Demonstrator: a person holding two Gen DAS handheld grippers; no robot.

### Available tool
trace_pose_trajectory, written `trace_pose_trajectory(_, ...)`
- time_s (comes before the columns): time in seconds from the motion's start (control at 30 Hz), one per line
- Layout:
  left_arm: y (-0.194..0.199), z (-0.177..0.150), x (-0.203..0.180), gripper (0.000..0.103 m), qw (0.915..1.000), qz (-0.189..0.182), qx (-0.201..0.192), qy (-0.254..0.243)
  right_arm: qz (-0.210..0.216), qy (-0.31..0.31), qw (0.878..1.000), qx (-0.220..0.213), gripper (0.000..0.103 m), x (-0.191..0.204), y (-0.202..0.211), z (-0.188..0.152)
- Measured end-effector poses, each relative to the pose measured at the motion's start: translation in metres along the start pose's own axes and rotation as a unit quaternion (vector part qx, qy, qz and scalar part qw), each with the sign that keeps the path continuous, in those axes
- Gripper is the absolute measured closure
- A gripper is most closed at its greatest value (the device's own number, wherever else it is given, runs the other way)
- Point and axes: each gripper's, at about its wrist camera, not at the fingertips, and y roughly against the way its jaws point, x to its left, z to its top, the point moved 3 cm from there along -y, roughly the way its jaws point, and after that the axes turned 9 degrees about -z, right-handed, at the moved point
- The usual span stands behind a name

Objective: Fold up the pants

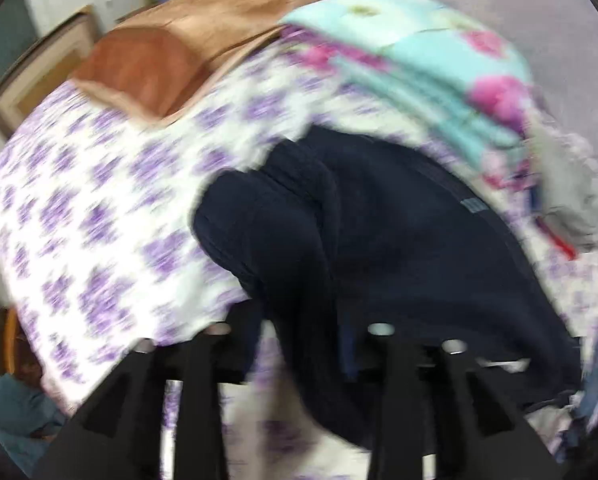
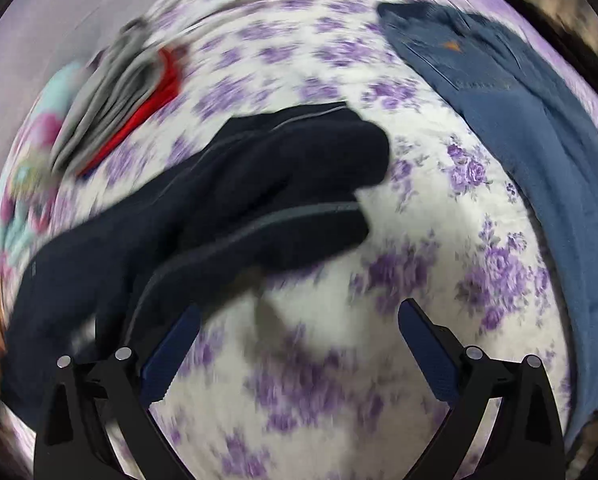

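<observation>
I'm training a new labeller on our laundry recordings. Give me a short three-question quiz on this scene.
1. True or false: the right gripper is shut on the dark pants.
2. In the right wrist view, what lies along the right side of the flowered sheet? A) blue jeans B) a white towel C) a yellow shirt
3. Fill in: beneath the folded grey clothes a ___ garment shows.

Key
1. False. Its jaws stand open over bare sheet, with nothing between them.
2. A
3. red
</observation>
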Motion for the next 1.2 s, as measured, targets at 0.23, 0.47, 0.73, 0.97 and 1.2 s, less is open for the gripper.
trace_pose_trajectory(0.23, 0.029, -0.031, 0.012, 0.024, 0.9979, 0.034, -0.049, 0.028, 0.037, 0.021, 0.999, 0.004, 0.02, 0.021, -0.034, 0.034)
trace_pose_trajectory(0.47, 0.016, -0.061, -0.043, 0.019, 0.9988, 0.008, -0.007, -0.047, 0.127, 0.038, 0.991, 0.004, 0.086, 0.0, 0.011, 0.038)
trace_pose_trajectory(0.73, -0.013, -0.101, -0.081, 0.019, 0.991, -0.002, 0.063, -0.118, -0.101, 0.132, 0.986, -0.017, 0.039, -0.08, 0.02, -0.01)
trace_pose_trajectory(0.97, -0.013, -0.104, -0.075, 0.017, 0.9899, 0.014, 0.071, -0.122, 0.0, 0.075, 0.996, -0.045, 0.028, -0.057, 0.032, 0.004)
trace_pose_trajectory(1.2, -0.001, -0.104, -0.05, 0.015, 0.9936, 0.016, 0.063, -0.092, -0.045, 0.151, 0.985, -0.066, 0.022, -0.009, -0.002, 0.031)
